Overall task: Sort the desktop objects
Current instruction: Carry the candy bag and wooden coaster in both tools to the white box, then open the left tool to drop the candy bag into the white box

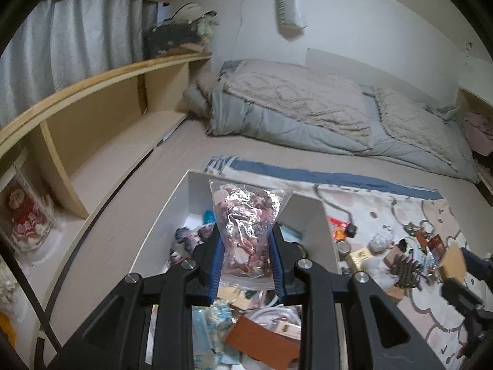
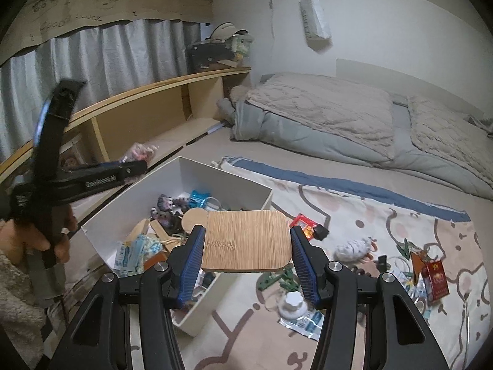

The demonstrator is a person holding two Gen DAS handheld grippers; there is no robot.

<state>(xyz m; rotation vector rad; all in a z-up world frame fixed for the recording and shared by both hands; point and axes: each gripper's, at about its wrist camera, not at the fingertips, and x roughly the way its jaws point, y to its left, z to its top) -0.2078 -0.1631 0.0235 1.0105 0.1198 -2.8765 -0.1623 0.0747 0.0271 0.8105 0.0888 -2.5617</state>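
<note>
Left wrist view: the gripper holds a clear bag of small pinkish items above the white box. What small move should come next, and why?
Probably lower a little and open. The left gripper is shut on the clear bag, which hangs over the white box where sorted items already lie, so releasing it there should drop it inside.

The left gripper is closed on a clear bag of pinkish small things and holds it upright above the white box. The box stands at the left edge of the patterned blanket. More small objects lie near the blanket's right edge.
</note>
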